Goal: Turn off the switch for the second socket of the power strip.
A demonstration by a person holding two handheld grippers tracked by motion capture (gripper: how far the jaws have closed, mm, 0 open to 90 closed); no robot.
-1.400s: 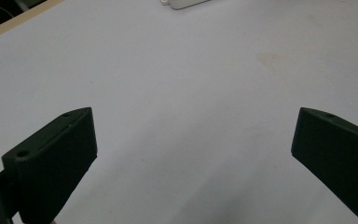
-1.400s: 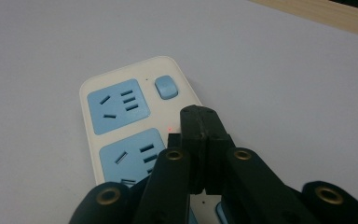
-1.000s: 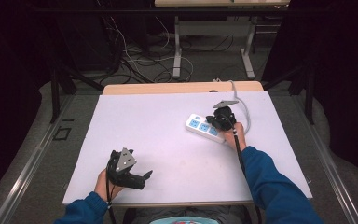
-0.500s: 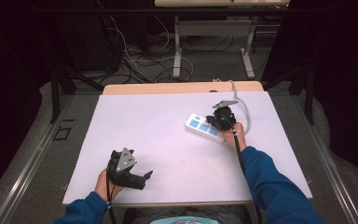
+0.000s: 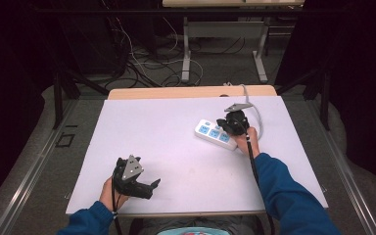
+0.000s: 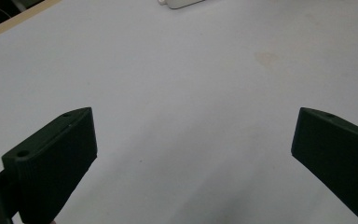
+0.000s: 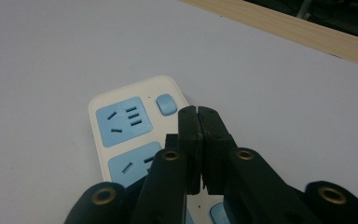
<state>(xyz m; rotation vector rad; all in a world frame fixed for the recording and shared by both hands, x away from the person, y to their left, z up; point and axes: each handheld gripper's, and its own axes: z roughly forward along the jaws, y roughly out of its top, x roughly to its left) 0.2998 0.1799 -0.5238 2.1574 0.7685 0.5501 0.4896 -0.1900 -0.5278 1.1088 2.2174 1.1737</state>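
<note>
Right gripper view: right claw [image 7: 198,122] closed, seemingly over power strip [image 7: 130,126].

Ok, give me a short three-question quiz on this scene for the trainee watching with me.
1. True or false: the right tool has its jaws pressed together above the power strip.
2. Which tool has its jaws wide apart over bare table? A. left tool B. right tool
3. Fill in: the small button beside the end socket of the power strip is ____ in colour.

Key
1. True: the jaws meet with nothing between them.
2. A: the left tool sits open near the table's front edge, well away from the strip.
3. Blue, like the socket faces.
</note>
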